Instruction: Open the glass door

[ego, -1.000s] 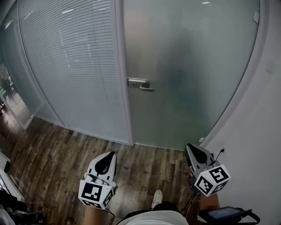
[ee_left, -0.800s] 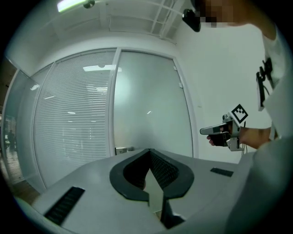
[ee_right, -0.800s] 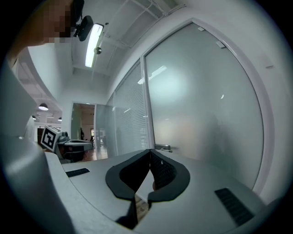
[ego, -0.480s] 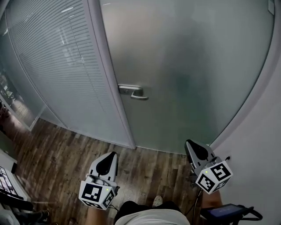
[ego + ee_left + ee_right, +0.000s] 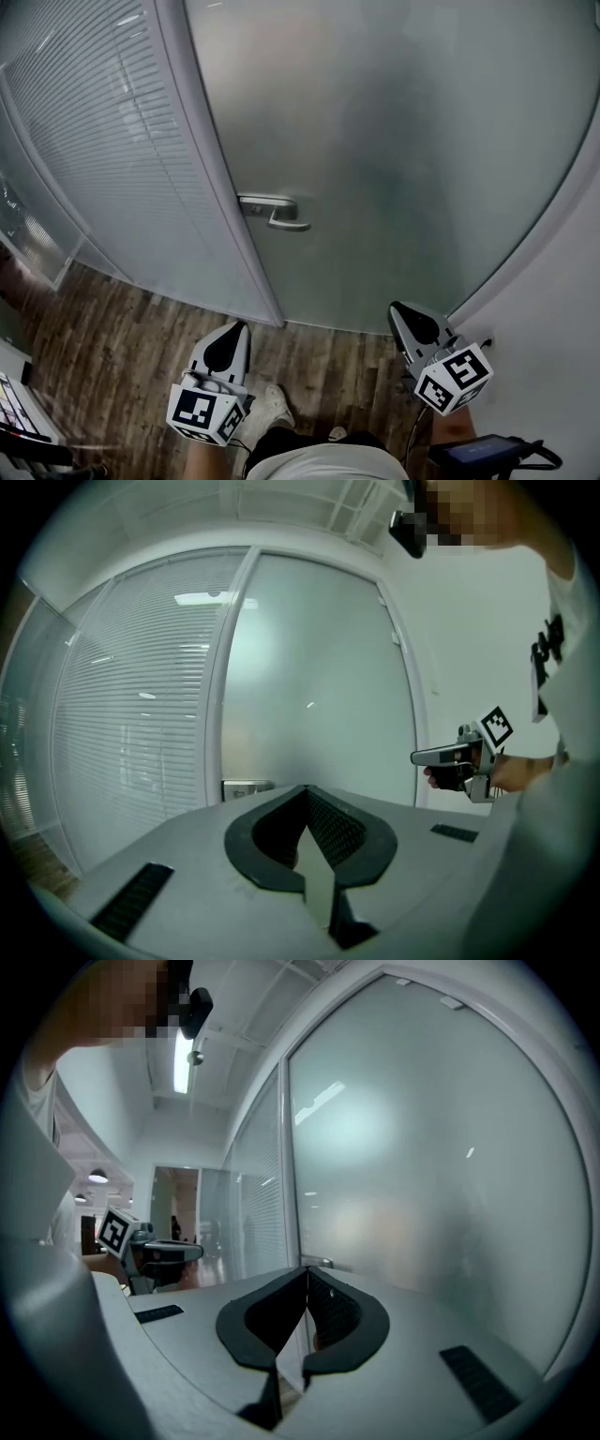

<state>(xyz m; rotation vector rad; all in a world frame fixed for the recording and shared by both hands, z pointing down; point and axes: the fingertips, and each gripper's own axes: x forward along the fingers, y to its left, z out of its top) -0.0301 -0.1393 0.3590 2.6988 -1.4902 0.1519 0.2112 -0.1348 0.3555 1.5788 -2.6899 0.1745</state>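
The frosted glass door (image 5: 394, 141) stands closed in its pale frame. Its silver lever handle (image 5: 274, 214) sits at the door's left edge, at mid height. My left gripper (image 5: 238, 327) is shut and empty, low over the wooden floor, well short of the handle. My right gripper (image 5: 395, 308) is also shut and empty, near the door's lower right part. In the left gripper view the handle plate (image 5: 246, 787) shows just over the shut left gripper (image 5: 305, 790). In the right gripper view the handle (image 5: 320, 1262) lies just beyond the shut right gripper (image 5: 307, 1270).
A glass wall with slatted blinds (image 5: 103, 141) stands left of the door. A white wall (image 5: 572, 309) closes in on the right. Dark wood floor (image 5: 112, 347) runs below. My shoe (image 5: 269, 405) shows near the bottom, and a dark device (image 5: 478, 454) at the lower right.
The door has grown larger in the head view, and its handle has slid left and down. Both grippers have advanced toward the door, still shut.
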